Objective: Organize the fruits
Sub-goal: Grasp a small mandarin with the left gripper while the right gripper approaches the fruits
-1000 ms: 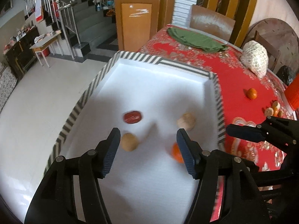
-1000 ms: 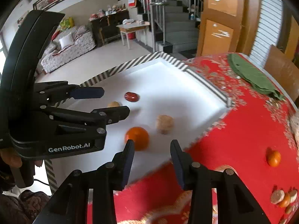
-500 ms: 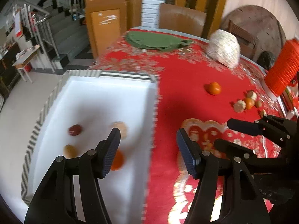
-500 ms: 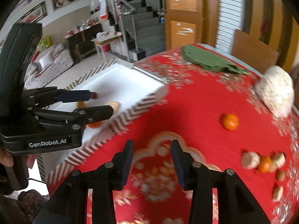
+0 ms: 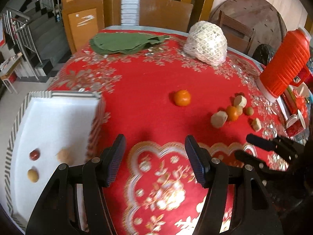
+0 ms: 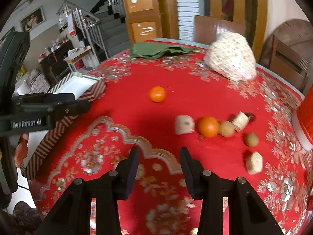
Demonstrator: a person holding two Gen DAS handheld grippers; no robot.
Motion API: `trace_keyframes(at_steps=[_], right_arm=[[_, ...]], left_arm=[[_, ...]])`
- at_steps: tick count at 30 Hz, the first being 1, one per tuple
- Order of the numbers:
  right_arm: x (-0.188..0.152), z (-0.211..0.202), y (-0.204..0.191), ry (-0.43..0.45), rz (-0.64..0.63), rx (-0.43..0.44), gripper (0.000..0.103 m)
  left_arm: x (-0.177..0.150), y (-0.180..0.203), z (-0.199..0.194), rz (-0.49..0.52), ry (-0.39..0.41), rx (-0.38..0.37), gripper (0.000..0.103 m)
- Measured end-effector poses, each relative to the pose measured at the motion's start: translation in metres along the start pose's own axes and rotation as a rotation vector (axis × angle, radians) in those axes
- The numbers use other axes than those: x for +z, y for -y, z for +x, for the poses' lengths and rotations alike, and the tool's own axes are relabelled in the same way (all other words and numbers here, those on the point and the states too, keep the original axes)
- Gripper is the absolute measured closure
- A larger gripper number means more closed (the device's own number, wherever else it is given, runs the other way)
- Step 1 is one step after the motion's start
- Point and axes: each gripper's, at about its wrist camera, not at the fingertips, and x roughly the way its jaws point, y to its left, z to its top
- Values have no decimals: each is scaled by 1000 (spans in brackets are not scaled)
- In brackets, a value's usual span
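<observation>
A white tray with a striped rim (image 5: 68,93) sits at the table's left edge, holding a red fruit (image 5: 34,154) and two tan ones (image 5: 63,155). On the red cloth, a lone orange (image 5: 182,98) (image 6: 157,94) lies ahead of both grippers. Further right is a cluster: an orange (image 6: 208,126), a pale chunk (image 6: 184,124), brown round fruits (image 6: 226,128) and more pale pieces. My left gripper (image 5: 154,146) hangs open and empty over the cloth beside the tray. My right gripper (image 6: 159,154) is open and empty, short of the cluster.
A folded green cloth (image 5: 125,43) and a white net bag (image 5: 207,43) lie at the table's far side. An orange ribbed jug (image 5: 283,62) and small cups (image 5: 293,119) stand at the right edge. Wooden chairs (image 5: 166,13) stand behind the table.
Both grippers have swung right, from above the tray to above the red cloth. The tray now lies at the left of both views, and the loose fruit has come into view.
</observation>
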Motion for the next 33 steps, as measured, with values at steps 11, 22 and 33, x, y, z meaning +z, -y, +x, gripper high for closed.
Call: trace_keyframes(at_steps=[11, 22, 33], right_arm=[[-5, 8, 27, -7, 30, 18, 61], [-6, 19, 39, -23, 50, 28, 61], [18, 33, 28, -49, -40, 8, 61]], left_arm=[[49, 28, 62, -29, -81, -34, 40], [72, 35, 101, -57, -125, -38, 40], [68, 35, 115, -33, -149, 4, 71]])
